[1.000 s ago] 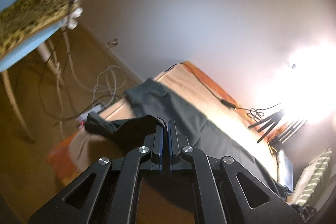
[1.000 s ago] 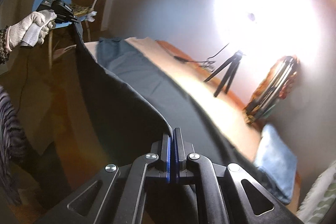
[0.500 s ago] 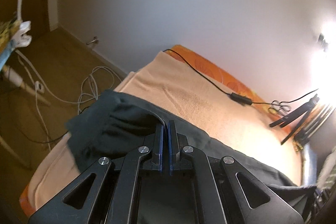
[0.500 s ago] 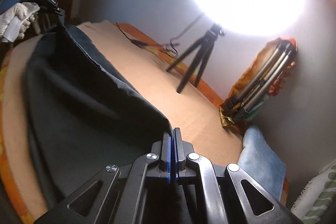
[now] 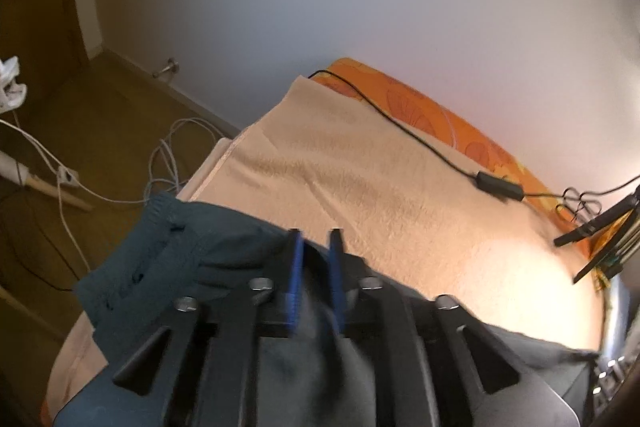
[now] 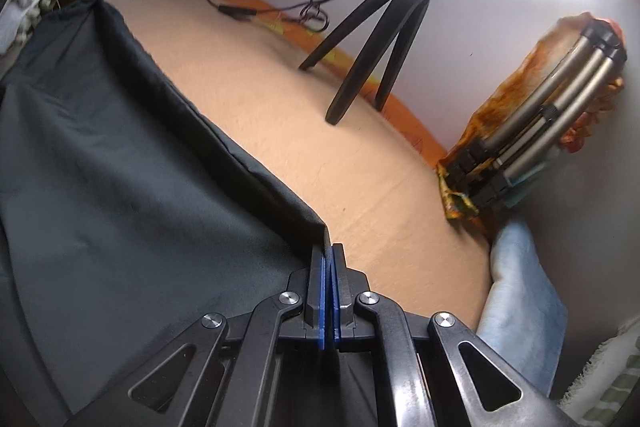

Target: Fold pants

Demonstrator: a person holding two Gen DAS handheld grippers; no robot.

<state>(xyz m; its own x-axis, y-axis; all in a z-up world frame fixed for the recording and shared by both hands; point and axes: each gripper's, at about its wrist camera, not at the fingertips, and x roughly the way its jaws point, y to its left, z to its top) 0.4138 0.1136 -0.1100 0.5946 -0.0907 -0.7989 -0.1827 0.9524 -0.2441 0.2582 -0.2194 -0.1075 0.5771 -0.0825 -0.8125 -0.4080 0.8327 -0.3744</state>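
The dark pants point(image 6: 120, 187) are lying stretched along the near side of the peach blanket point(image 6: 320, 131) on the bed, their waistband end point(image 5: 160, 247) sitting at the blanket's left corner and their long folded edge running toward the right gripper point(image 6: 327, 251). The risk here, as I judge it, is uneven release: the left gripper point(image 5: 316, 243) is letting go while the right one is keeping its hold, so any pull from the right end could be dragging the freed waistband out of line or rumpling the upper layer. The left gripper's jaws are opening, standing a little apart, with dark cloth lying between and beneath them but no pad visibly pressing on it. The right gripper's jaws are standing together, pinching the corner of the pants' edge. A black tripod point(image 6: 384, 27) and a cable point(image 5: 420, 143) are sitting farther back on the bed, well apart from the cloth.
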